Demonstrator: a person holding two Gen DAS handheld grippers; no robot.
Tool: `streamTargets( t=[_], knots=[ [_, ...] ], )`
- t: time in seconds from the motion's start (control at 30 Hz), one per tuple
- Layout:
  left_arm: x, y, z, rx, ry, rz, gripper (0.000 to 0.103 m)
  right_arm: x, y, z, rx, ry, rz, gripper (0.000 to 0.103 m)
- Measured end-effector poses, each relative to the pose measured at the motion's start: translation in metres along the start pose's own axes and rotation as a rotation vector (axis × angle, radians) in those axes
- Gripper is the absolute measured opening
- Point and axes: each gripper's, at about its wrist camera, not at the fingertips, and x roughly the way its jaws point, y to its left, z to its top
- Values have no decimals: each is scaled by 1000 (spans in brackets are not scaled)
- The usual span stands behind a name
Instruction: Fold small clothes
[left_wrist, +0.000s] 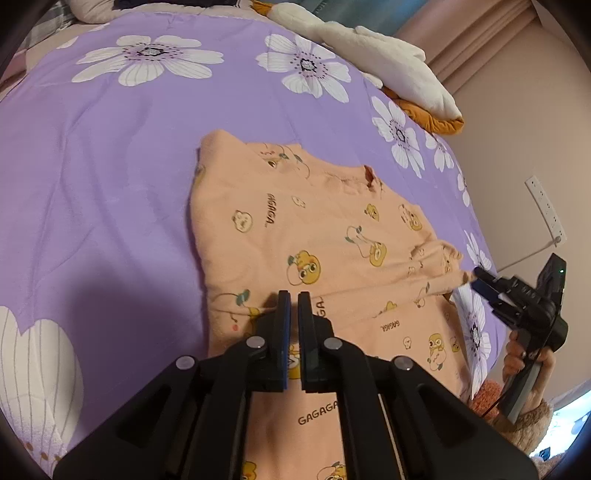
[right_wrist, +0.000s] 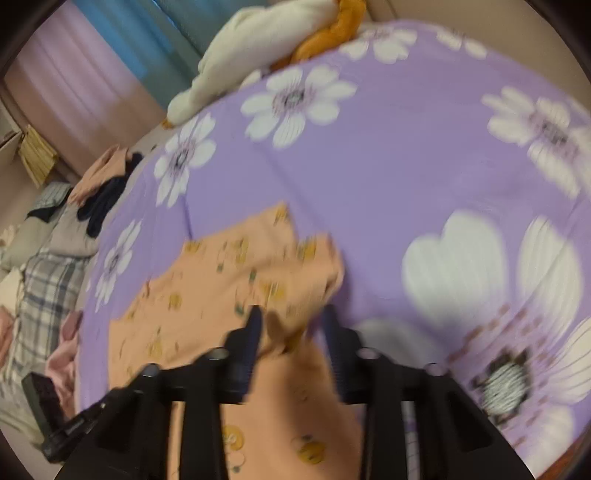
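Observation:
A small peach shirt (left_wrist: 303, 229) with cartoon prints and "GAGAGA" lettering lies on the purple flowered bedspread (left_wrist: 92, 166). My left gripper (left_wrist: 294, 299) hovers over the shirt's near part, jaws nearly closed with a thin gap and nothing between them. My right gripper (left_wrist: 480, 277) is at the shirt's right side by the sleeve cuff (left_wrist: 448, 258). In the blurred right wrist view the right gripper (right_wrist: 291, 317) is open, its fingers either side of the peach sleeve (right_wrist: 288, 295).
A white and orange plush toy (left_wrist: 388, 62) lies at the bed's far edge. A wall with a white power strip (left_wrist: 546, 210) is to the right. In the right wrist view other clothes (right_wrist: 103, 181) and a plaid pillow (right_wrist: 40, 291) lie at the left.

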Motion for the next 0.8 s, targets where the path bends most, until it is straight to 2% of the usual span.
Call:
streamTargets(
  t=[0.07, 0.1, 0.17, 0.27, 0.33, 0.37, 0.47, 0.57, 0.63, 0.73, 0.8],
  knots=[
    [-1, 2, 1, -9, -2, -4, 4, -2, 0, 15, -9, -29, -5, 55],
    [-1, 4, 2, -14, -2, -6, 4, 4, 0, 23, -13, -16, 3, 55],
    [-1, 4, 2, -17, -1, -10, 4, 28, -2, 39, -8, 49, -28, 55],
    [-1, 4, 3, -13, -1, -11, 4, 56, -1, 44, -41, 130, -91, 54],
    [-1, 4, 4, -13, -1, -14, 4, 68, 0, 42, -39, 168, -99, 33],
    [-1, 5, 4, -13, -1, -14, 4, 70, 1, 40, -39, 176, -85, 2],
    [2, 8, 5, -19, 0, -9, 4, 54, 12, 48, -62, 84, -52, 3],
    [2, 10, 5, -24, -4, 11, 4, 24, 34, 67, -88, -9, 79, 3],
    [1, 11, 6, -30, -9, 19, 4, 12, 42, 76, -103, -50, 119, 3],
    [0, 15, 7, -41, -17, 37, 4, 7, 45, 85, -107, -85, 123, 3],
    [1, 16, 7, -43, -13, 37, 4, 21, 35, 84, -87, -52, 79, 3]
  ],
)
